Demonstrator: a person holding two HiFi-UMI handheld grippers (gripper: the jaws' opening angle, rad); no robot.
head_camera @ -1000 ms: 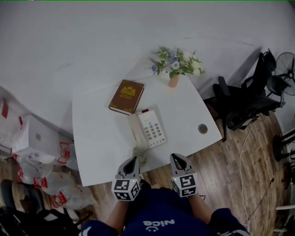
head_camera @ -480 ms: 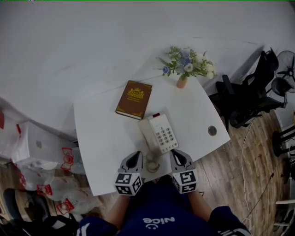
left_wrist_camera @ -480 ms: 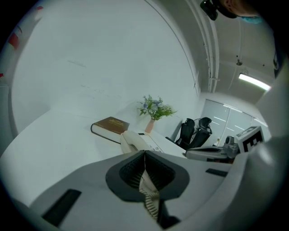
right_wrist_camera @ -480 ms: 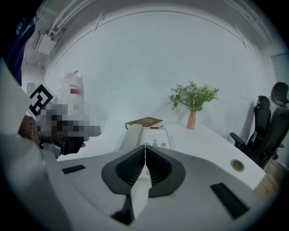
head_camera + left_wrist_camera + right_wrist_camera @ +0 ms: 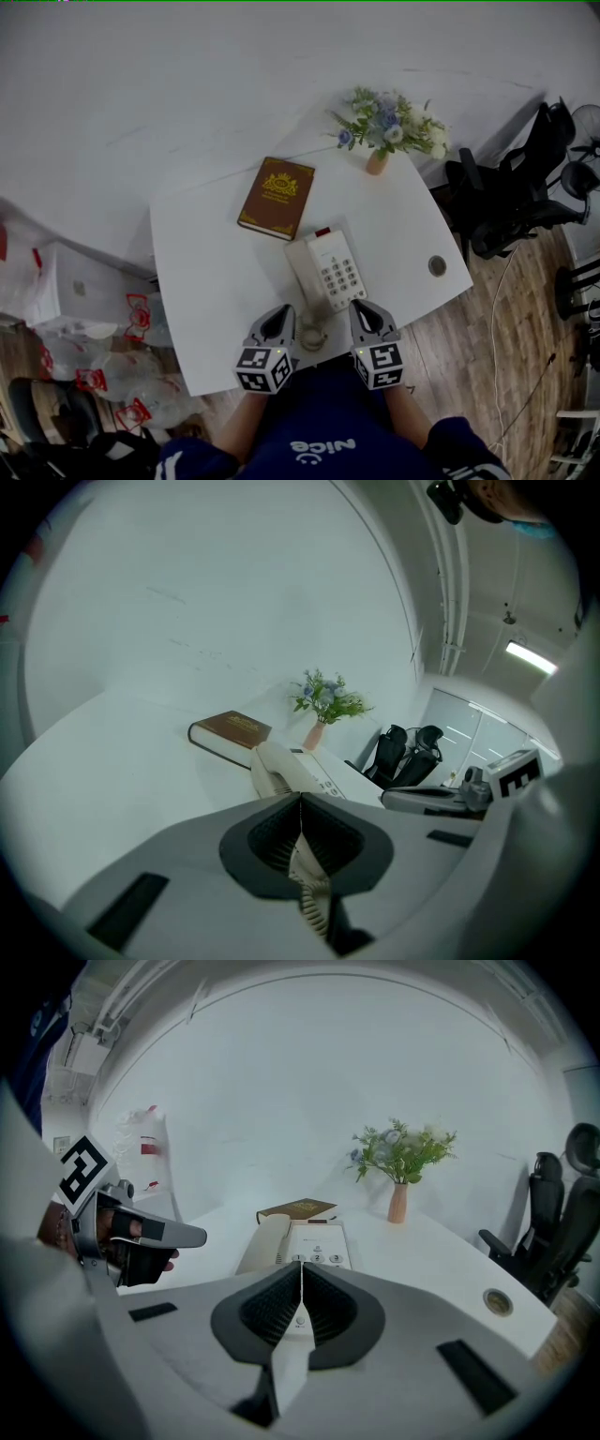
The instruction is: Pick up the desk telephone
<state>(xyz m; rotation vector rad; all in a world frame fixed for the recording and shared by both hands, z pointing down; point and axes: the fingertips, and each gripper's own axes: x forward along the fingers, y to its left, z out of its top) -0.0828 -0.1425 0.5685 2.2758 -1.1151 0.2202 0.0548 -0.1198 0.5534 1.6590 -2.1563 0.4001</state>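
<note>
A cream desk telephone [image 5: 324, 271] with its handset on the left side lies near the front edge of the white table [image 5: 216, 272]; its coiled cord [image 5: 311, 334] curls at the table edge. The phone also shows in the left gripper view [image 5: 291, 771] and the right gripper view [image 5: 305, 1243]. My left gripper [image 5: 280, 322] hovers at the front edge just left of the cord, jaws shut and empty. My right gripper [image 5: 361, 314] sits just right of the cord, near the phone's front corner, also shut with nothing held.
A brown book [image 5: 277, 198] lies behind the phone, and a vase of flowers [image 5: 386, 131] stands at the back right corner. A round cable hole [image 5: 437, 265] is at the table's right. Black office chairs [image 5: 516, 197] stand to the right, bags and boxes [image 5: 84, 319] to the left.
Both grippers have moved forward from below the table edge up to it, beside the phone's cord. Their jaws stayed shut.
</note>
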